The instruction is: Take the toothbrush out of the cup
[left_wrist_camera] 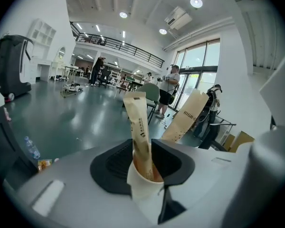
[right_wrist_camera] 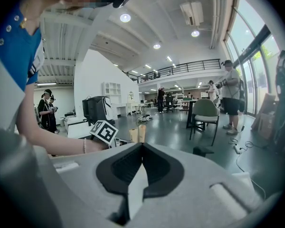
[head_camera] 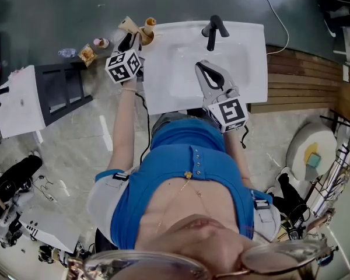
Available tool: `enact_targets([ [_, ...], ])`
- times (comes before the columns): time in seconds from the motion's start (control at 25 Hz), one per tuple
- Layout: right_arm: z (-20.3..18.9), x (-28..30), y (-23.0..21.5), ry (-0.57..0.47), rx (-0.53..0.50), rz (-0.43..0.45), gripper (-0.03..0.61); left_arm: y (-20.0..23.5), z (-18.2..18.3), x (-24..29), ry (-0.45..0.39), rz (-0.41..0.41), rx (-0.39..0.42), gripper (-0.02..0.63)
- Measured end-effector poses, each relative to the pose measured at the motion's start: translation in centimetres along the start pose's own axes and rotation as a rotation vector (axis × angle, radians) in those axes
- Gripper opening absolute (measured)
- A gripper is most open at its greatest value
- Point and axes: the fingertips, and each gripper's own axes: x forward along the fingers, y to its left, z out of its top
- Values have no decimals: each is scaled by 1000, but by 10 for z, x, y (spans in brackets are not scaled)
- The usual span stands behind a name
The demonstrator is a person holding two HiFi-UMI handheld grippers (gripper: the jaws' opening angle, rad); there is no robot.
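The left gripper's (left_wrist_camera: pixel 142 146) two fingers (left_wrist_camera: pixel 111 163) stand wide apart, one on each side of a single paper cup (left_wrist_camera: pixel 145 189), white outside and brown inside. They are not closed on it. One toothbrush (left_wrist_camera: pixel 140 127), wrapped in a tan paper sleeve, stands nearly upright in that cup, its top well above the rim. Just behind and to the right a second tan sleeve (left_wrist_camera: pixel 185 118) leans away. Whether it shares the cup cannot be told. So two sleeves and one cup are seen here.

The right gripper's (right_wrist_camera: pixel 142 144) two fingers (right_wrist_camera: pixel 128 167) are pressed together with nothing between them. Its view looks past them to the two sleeves side by side, just beside the left gripper's marker cube.

In the head view the left gripper (head_camera: pixel 133 39) is at the far left corner of the white counter (head_camera: pixel 251 80), where the cup (head_camera: pixel 146 37) stands. The right gripper (head_camera: pixel 201 66) hangs over the basin, well apart from the cup. Each gripper carries one marker cube, two in all. One black faucet (head_camera: pixel 213 31) stands at the back of the basin.

On the floor left of the counter lie one plastic bottle (head_camera: pixel 67 52) and one snack packet (head_camera: pixel 86 55), near one dark rack (head_camera: pixel 64 89).
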Motion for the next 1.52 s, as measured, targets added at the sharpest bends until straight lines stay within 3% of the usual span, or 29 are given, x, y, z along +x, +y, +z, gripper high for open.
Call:
enact_targets([
  [0.44, -3, -5, -5, 1, 8, -10, 2, -4, 2, -6, -24, 4, 39, 55],
  [1.52, 0, -19, -16, -53, 21, 24, 2, -39, 77, -71, -211, -2, 101, 34],
])
